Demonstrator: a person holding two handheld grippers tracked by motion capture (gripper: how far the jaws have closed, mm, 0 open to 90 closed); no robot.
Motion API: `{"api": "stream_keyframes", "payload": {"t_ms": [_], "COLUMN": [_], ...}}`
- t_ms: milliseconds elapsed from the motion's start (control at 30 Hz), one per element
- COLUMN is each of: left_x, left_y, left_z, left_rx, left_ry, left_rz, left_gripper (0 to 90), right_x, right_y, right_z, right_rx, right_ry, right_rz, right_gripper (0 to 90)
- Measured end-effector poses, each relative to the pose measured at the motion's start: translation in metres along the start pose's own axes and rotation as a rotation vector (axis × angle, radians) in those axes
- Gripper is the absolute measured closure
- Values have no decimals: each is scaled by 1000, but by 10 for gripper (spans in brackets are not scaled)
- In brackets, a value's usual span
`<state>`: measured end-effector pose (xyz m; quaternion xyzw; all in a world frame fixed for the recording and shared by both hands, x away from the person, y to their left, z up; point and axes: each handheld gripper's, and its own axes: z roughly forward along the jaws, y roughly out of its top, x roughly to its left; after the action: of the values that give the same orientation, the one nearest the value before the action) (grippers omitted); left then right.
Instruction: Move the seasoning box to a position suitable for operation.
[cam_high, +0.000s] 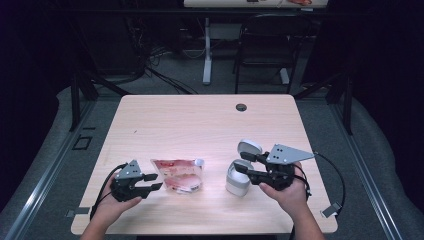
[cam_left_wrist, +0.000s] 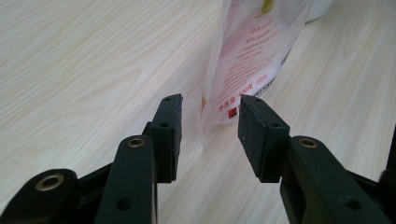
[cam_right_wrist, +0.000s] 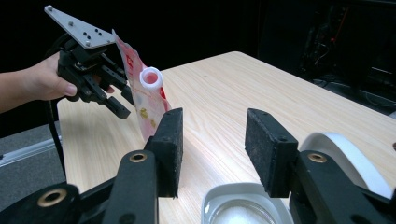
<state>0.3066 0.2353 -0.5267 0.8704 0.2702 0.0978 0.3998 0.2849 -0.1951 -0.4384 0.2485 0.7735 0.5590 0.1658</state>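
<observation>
High view shows red-and-clear plastic spouted refill pouch (cam_high: 178, 175) on wooden table (cam_high: 200, 120) between grippers, left gripper (cam_high: 152, 182) jaws apart and empty at its bottom edge, right gripper (cam_high: 241, 164) gaping over open white flip-lid container (cam_high: 239, 177); pouring not started.

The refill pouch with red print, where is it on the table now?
In the high view the refill pouch is near the table's front edge, left of centre, between the left gripper and the white container, whose lid is flipped open.
</observation>
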Motion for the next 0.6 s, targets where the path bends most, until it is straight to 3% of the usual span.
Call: {"api": "stream_keyframes", "payload": {"t_ms": [600], "left_x": [6], "left_y": [-4], "left_z": [-3], "left_rx": [-8], "left_ry": [59], "left_rz": [-51], "left_gripper": [596], "right_x": [-21], "right_y": [-7], "right_z": [-37], "right_rx": [-36], "right_ry": [-107], "right_rz": [56], "right_gripper": [584]}}
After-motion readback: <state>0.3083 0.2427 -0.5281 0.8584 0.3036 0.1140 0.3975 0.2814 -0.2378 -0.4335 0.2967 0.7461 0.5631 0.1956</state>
